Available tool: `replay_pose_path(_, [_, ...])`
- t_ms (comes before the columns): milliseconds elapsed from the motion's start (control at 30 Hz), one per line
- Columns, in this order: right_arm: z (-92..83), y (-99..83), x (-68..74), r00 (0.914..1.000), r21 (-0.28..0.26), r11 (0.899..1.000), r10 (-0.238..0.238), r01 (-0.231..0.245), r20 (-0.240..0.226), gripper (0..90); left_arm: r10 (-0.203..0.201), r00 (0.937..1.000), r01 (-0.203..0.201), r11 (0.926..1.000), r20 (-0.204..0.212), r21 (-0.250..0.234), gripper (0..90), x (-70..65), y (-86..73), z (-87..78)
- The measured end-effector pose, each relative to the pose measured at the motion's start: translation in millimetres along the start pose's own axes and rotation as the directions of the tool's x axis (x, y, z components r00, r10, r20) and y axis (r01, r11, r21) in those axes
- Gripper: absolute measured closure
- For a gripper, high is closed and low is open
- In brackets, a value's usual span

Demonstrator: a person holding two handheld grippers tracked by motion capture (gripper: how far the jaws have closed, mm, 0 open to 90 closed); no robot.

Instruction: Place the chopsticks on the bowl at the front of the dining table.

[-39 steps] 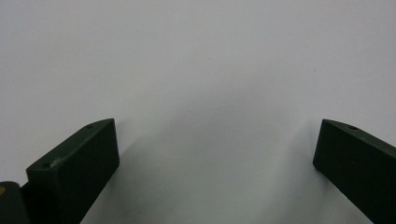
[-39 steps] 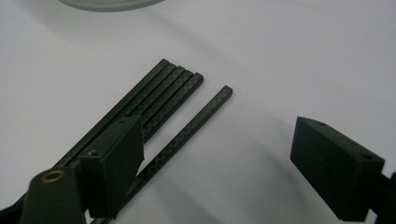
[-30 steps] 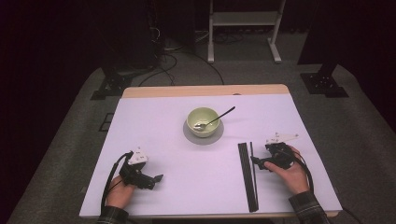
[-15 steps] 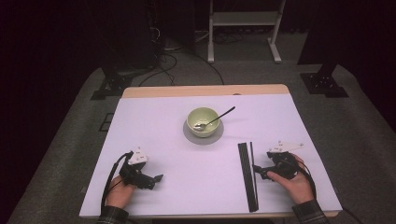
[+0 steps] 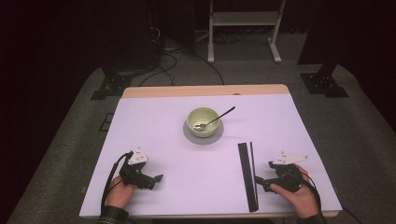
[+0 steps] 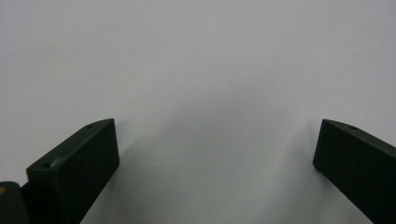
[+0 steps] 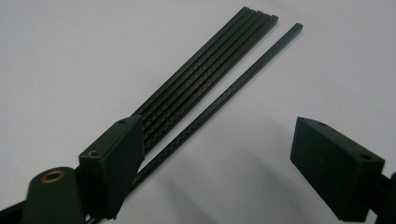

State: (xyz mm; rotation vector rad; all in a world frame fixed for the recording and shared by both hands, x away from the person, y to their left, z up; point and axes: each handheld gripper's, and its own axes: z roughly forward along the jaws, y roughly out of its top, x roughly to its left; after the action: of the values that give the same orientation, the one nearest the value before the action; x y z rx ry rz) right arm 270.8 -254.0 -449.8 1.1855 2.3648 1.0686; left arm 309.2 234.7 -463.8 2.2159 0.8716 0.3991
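Black, slim chopsticks (image 7: pixel 210 79) lie bundled, one slightly apart; right tongs (image 7: pixel 219 154) gape wide beside them, left tongs (image 6: pixel 215 158) likewise wide.

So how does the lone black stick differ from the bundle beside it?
The lone stick lies by itself, angled slightly off; the bundle is several sticks packed side by side. The stick's far end stops short of the bundle's. The stick lies between the right gripper's open jaws; the bundle runs under one jaw. Both are black and flat on the table.

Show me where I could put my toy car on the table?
Bare room lies between the left gripper and the black sticks, and along the far edge behind the bowl. It is crowded where the right gripper meets those sticks.
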Motion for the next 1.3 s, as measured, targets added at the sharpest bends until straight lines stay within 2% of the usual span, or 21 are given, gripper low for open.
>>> replay_pose_path(100, [0.1, -7.0, 7.3, 0.9999, 0.015, 1.0, -0.003, 0.003, -0.016, 15.9, 0.0, 1.0, 0.0, 1.0, 0.0, 0.0, 0.0, 0.0, 0.0, 0.0])
replay_pose_path(267, [-0.9, -11.4, 13.6, 0.9997, 0.025, 1.0, -0.019, 0.019, -0.016, 15.9, 0.0, 1.0, 0.0, 1.0, 0.0, 0.0, 0.0, 0.0, 0.0, 0.0])
replay_pose_path(633, [0.1, -15.0, 19.1, 0.9983, 0.052, 0.997, -0.054, 0.053, 0.021, 15.9, 0.0, 1.0, 0.0, 1.0, 0.0, 0.0, 0.0, 0.0, 0.0, 0.0])
replay_pose_path(1067, [-1.9, -16.3, 14.6, 0.9976, 0.062, 0.997, -0.056, 0.053, 0.042, 15.9, 0.0, 1.0, 0.0, 1.0, 0.0, 0.0, 0.0, 0.0, 0.0, 0.0])
replay_pose_path(1300, [-5.2, -18.0, 6.4, 0.998, 0.066, 0.997, -0.036, 0.032, 0.053, 15.9, 0.0, 1.0, 0.0, 1.0, 0.0, 0.0, 0.0, 0.0, 0.0, 0.0])
